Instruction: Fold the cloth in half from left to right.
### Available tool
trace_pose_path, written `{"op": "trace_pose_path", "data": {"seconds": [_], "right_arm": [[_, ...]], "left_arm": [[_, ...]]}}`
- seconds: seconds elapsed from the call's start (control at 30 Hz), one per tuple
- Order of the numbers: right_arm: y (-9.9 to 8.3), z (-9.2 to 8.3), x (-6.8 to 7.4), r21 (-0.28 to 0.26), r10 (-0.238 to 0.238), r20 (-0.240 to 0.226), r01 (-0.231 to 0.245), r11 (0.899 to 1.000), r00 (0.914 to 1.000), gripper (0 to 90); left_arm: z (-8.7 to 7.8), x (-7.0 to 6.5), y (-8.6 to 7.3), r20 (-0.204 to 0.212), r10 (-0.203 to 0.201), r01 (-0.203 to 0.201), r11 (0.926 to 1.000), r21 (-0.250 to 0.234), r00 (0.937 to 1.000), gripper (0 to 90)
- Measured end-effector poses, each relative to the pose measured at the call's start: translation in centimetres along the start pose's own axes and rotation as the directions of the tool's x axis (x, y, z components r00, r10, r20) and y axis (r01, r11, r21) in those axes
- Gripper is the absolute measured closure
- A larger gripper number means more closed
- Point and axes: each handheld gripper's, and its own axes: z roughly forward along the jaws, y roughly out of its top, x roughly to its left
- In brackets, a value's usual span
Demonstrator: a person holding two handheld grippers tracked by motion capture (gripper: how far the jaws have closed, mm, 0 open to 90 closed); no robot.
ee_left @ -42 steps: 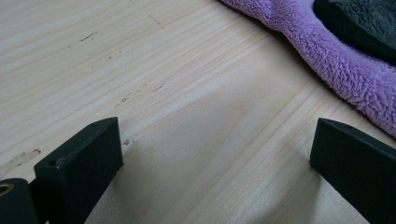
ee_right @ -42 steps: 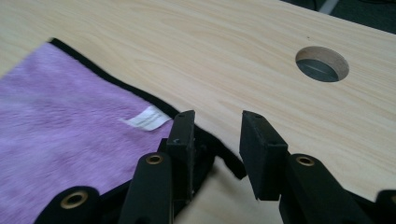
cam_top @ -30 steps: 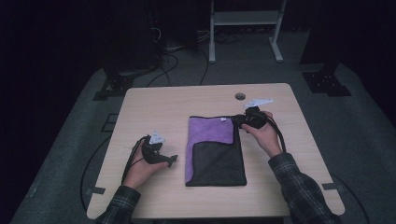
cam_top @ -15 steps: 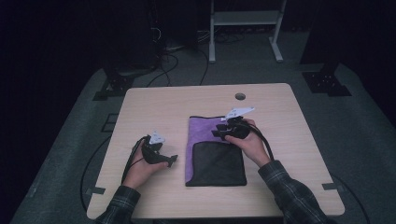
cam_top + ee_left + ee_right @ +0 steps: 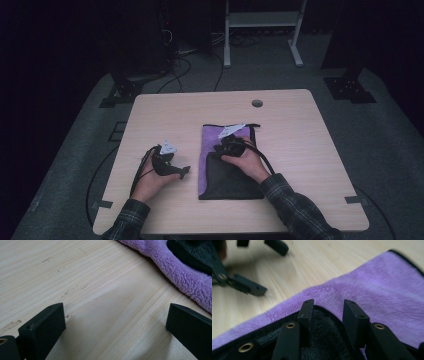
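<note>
Towel (image 5: 227, 167) work hangs on one relation: the folded purple-and-black cloth lies mid-worktop (image 5: 300, 150) with its long axis running away from us, and our right tongs (image 5: 328, 308) sit right over it, at the edge where the black layer meets the purple. Their jaws stand partly open, straddling that black fold without pinching it as far as we can see. Our left tongs (image 5: 112, 322) rest wide open and empty on bare wood, the towel's purple edge just beyond them.
</note>
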Motion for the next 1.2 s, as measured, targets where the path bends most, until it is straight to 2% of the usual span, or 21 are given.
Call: {"op": "trace_pose_path", "data": {"seconds": [0.07, 0.13, 0.23, 0.27, 0.4, 0.53, 0.67, 0.8, 1.0, 1.2], "right_arm": [[-0.2, 0.5, 0.2, 0.022, -0.018, 0.007, 0.018, 1.0, 0.9998, 61.0], [-0.4, 0.7, 0.4, 0.02, -0.033, 0.013, 0.033, 0.999, 0.9994, 64.7], [-0.5, 0.4, 0.5, 0.025, -0.041, 0.002, 0.041, 0.999, 0.9992, 78.6], [-0.5, 0.3, 0.5, 0.025, -0.047, -0.001, 0.047, 0.999, 0.9989, 80.8], [-0.5, 0.0, 0.4, 0.02, -0.026, -0.025, 0.027, 0.999, 0.9993, 84.0], [-0.4, -0.7, 0.3, -0.008, -0.001, -0.043, 0.0, 1.0, 0.9991, 84.3], [-0.3, -2.1, 0.2, -0.031, 0.014, -0.063, -0.016, 0.999, 0.9979, 84.3], [-0.8, -4.2, 0.0, -0.054, 0.041, -0.106, -0.047, 0.997, 0.9935, 84.4], [-2.4, -7.8, 0.5, -0.072, 0.022, -0.133, -0.032, 0.997, 0.9909, 84.3], [-4.3, -10.2, 0.8, -0.063, 0.017, -0.131, -0.025, 0.998, 0.9913, 84.3]], "left_arm": [[0.0, 0.0, 0.0, 0.0, -0.003, 0.003, 1.0, 0.0, 1.0, 1.3], [0.0, 0.0, 0.0, 0.0, -0.005, 0.005, 1.0, -0.002, 1.0, 1.3], [0.0, 0.0, 0.0, 0.0, -0.005, 0.005, 1.0, -0.002, 1.0, 1.3], [0.0, 0.0, 0.0, 0.0, -0.005, 0.005, 1.0, -0.003, 1.0, 1.3], [0.0, 0.0, 0.0, 0.0, -0.005, 0.005, 1.0, -0.002, 1.0, 1.3], [0.0, 0.0, 0.0, 0.0, 0.001, -0.001, 1.0, 0.0, 1.0, 1.3], [0.0, 0.0, 0.0, 0.0, -0.002, 0.002, 1.0, 0.0, 1.0, 1.3], [0.0, 0.0, 0.0, 0.004, 0.0, 0.0, 1.0, -0.001, 1.0, 1.3], [0.0, 0.0, 0.0, 0.004, 0.004, -0.004, 1.0, 0.002, 1.0, 1.3], [0.0, 0.0, 0.0, 0.004, 0.004, -0.004, 1.0, 0.002, 1.0, 1.3]]}}
